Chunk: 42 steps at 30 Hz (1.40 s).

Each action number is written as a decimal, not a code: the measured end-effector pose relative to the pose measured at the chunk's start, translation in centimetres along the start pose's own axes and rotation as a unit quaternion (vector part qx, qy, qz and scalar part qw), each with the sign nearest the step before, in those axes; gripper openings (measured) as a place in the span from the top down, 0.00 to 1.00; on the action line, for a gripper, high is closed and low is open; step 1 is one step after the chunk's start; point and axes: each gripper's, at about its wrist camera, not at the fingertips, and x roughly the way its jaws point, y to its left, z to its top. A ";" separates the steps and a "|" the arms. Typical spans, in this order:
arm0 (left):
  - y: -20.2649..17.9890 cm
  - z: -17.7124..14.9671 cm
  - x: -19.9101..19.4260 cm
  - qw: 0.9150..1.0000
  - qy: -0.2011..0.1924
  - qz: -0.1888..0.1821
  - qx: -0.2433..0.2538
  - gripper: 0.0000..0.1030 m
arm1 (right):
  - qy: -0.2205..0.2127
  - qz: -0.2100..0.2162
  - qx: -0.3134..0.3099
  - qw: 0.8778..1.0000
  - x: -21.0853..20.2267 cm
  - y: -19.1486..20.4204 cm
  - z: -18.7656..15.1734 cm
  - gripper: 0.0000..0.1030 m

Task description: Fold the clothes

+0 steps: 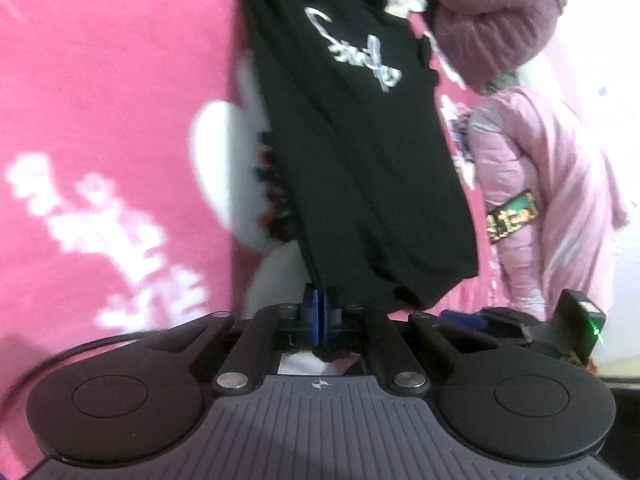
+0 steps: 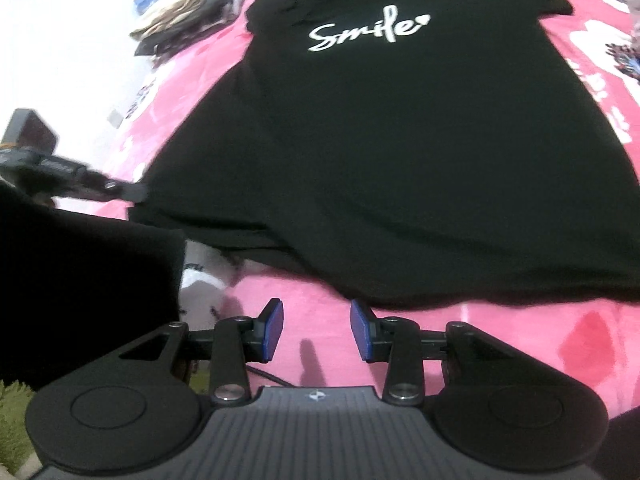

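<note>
A black T-shirt [image 2: 400, 152] with a white "Smile" print lies spread flat on a pink blanket [image 2: 520, 340], collar at the far end. My left gripper [image 1: 320, 314] is shut on the shirt's [image 1: 360, 160] bottom hem at a corner, and the cloth bunches between its blue pads. In the right wrist view that gripper [image 2: 132, 192] shows at the hem's left corner. My right gripper [image 2: 317, 330] is open just short of the hem's middle, over bare blanket, with nothing between its fingers.
A pink padded jacket [image 1: 540, 184] and a maroon padded jacket [image 1: 488, 28] lie beside the shirt on the blanket [image 1: 100, 100]. A pile of other clothes [image 2: 188, 12] sits at the far left. A person's dark sleeve [image 2: 80, 300] fills the near left.
</note>
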 end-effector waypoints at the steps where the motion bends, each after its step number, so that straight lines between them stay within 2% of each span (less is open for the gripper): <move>1: 0.3 0.0 -0.6 1.000 0.002 0.010 -0.004 1.00 | -0.001 -0.002 0.000 1.000 0.0 -0.1 0.1 0.61; 3: 1.2 0.1 -0.7 1.000 0.006 0.024 -0.017 1.00 | -0.002 -0.008 -0.006 1.000 0.3 -0.2 0.2 0.61; 9: 2.9 0.3 1.1 0.996 0.035 0.081 -0.003 0.99 | 0.009 -0.045 -0.054 0.997 1.4 0.7 0.6 0.61; 13: 3.2 0.5 1.7 0.997 0.044 0.065 0.001 0.98 | 0.009 -0.067 -0.096 0.993 1.9 1.4 0.7 0.61; 14: 3.2 0.6 1.8 0.997 0.046 0.060 0.002 0.94 | 0.010 -0.070 -0.106 0.992 2.0 1.5 0.7 0.61; 15: 3.4 0.5 1.9 0.997 0.049 0.053 -0.003 0.86 | 0.014 -0.068 -0.115 0.991 2.1 1.7 0.7 0.61; 18: 3.8 0.3 2.3 0.998 0.056 0.032 -0.025 0.70 | 0.024 -0.060 -0.144 0.987 2.6 2.3 0.8 0.61; 20: 4.1 -0.1 2.7 0.997 0.059 0.024 -0.036 0.68 | 0.032 -0.053 -0.160 0.985 2.9 2.7 0.9 0.61; 23: 4.4 -0.5 3.2 0.997 0.059 0.018 -0.047 0.68 | 0.047 -0.033 -0.150 0.987 3.4 3.0 1.0 0.61; 24: 4.4 -0.6 3.3 0.997 0.058 0.015 -0.048 0.71 | 0.051 -0.031 -0.143 0.988 3.6 3.0 1.1 0.61; 25: 4.5 -0.8 3.4 0.997 0.058 0.012 -0.049 0.75 | 0.057 -0.029 -0.134 0.989 3.8 2.9 1.2 0.61; 26: 4.3 -0.7 3.2 0.997 0.054 0.002 -0.052 0.90 | 0.059 -0.028 -0.123 0.990 3.9 2.8 1.4 0.61; 27: 4.2 -0.6 3.0 0.997 0.050 -0.008 -0.056 0.93 | 0.060 -0.026 -0.110 0.992 4.0 2.6 1.5 0.61; 30: 3.9 -0.3 2.4 0.996 0.038 -0.037 -0.066 0.95 | 0.055 -0.029 -0.081 0.995 3.9 2.0 2.1 0.62; 34: 4.5 1.2 0.9 0.989 -0.006 -0.094 -0.114 0.95 | 0.037 -0.043 -0.048 0.997 3.7 1.0 3.6 0.62; 36: 4.9 1.9 0.6 0.986 -0.020 -0.103 -0.132 0.96 | 0.024 -0.050 -0.041 0.998 3.1 0.8 4.0 0.62; 42: 5.7 2.1 0.9 0.978 -0.019 -0.118 -0.171 0.96 | -0.022 -0.063 -0.067 0.996 1.0 1.6 4.0 0.61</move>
